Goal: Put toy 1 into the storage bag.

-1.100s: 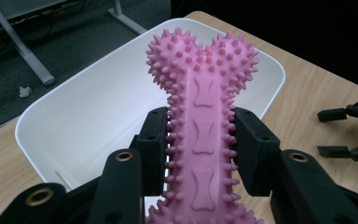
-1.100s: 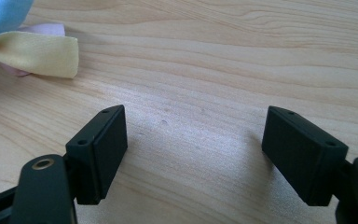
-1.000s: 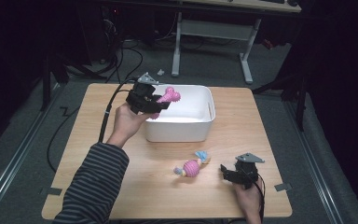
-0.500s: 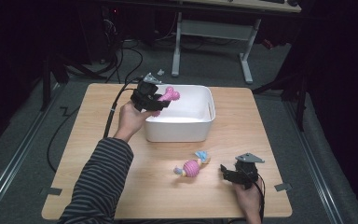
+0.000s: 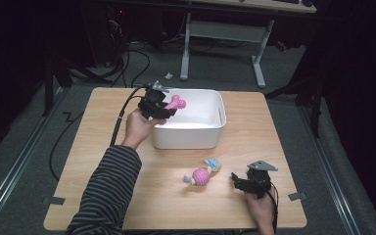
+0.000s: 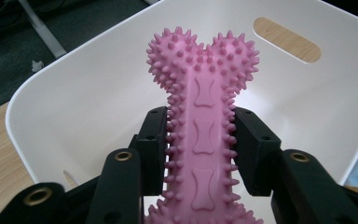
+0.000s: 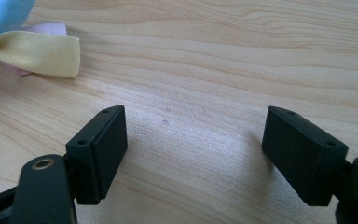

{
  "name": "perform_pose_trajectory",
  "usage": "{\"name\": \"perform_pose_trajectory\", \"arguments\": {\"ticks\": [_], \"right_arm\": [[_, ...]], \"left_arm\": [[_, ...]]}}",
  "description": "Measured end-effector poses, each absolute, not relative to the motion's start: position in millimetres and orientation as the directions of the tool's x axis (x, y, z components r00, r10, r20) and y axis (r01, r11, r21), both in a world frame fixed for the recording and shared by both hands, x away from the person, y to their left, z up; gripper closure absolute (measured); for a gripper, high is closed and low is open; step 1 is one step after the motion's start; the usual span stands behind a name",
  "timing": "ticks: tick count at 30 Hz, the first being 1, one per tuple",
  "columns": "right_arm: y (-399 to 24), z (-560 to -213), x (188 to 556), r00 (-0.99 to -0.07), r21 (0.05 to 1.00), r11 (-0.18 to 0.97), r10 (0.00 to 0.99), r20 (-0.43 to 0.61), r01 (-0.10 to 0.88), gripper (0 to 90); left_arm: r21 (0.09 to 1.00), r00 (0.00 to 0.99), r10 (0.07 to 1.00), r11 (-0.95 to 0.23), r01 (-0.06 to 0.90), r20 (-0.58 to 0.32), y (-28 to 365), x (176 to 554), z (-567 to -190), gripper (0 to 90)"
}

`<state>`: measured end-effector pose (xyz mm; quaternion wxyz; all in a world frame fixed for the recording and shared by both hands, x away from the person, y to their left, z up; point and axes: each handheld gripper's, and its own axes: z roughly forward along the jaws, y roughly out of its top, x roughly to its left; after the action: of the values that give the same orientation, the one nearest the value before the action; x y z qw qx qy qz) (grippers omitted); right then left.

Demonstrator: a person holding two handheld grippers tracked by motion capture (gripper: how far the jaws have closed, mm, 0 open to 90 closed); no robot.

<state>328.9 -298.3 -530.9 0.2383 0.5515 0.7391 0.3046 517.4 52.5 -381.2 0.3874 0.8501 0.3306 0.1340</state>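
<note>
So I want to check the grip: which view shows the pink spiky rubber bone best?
The left gripper view: the pink spiky rubber bone appears close up, its shaft clamped between the black jaws over the white plastic bin. The high view shows it small, at the left gripper. The right gripper view shows bare table and cloth.

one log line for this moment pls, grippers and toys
left gripper: shut on pink bone toy, over white bin | right gripper: open, empty, at table | striped toy: on table

Bone toy [image 5: 175,103] over bin [image 5: 210,142]
</note>
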Motion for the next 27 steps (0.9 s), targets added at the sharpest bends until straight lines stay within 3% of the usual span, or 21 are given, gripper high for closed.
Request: {"name": "perform_pose_trajectory", "arguments": {"ticks": [10, 27], "right_arm": [[-298.5, -531.0, 329.0, -0.279, 0.714, 0.208, 0.96, -0.018, 0.669, 22.4], [-298.6, -531.0, 329.0, -0.28, 0.714, 0.209, 0.96, -0.018, 0.669, 22.4]], "left_arm": [[0.723, 0.743, 0.667, -0.492, 0.486, -0.045, 54.3, 520.7, -390.4, 58.3], [0.711, 0.735, 0.679, -0.517, 0.476, 0.003, 54.3, 517.1, -393.7, 57.9]]}}
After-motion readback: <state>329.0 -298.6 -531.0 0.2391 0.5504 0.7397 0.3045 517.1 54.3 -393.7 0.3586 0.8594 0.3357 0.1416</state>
